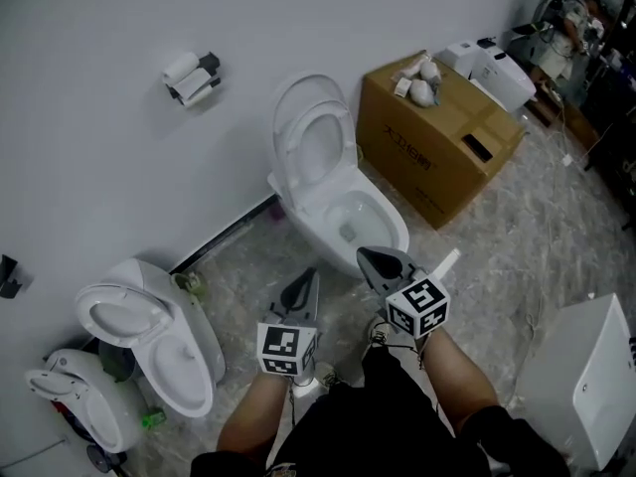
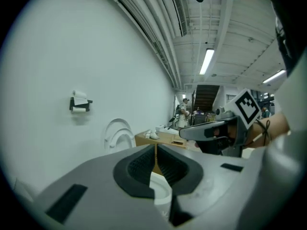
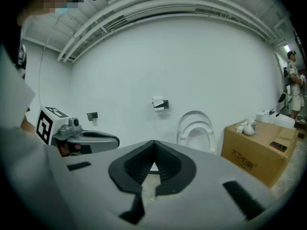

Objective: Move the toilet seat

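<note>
Toilet seat (image 1: 346,132) raised upright with lid behind it, leaning at white wall (image 1: 89,147), above open toilet bowl (image 1: 393,235). Left gripper (image 1: 308,282) low, in front of bowl, jaws pressed together, nothing between. Right gripper (image 1: 370,259) beside it, nearer bowl rim, jaws likewise closed and empty. Neither touches seat. Cardboard box (image 1: 437,142) right of toilet. Toilet roll holder (image 1: 191,78) on wall. Second toilet (image 1: 149,336) at left.
</note>
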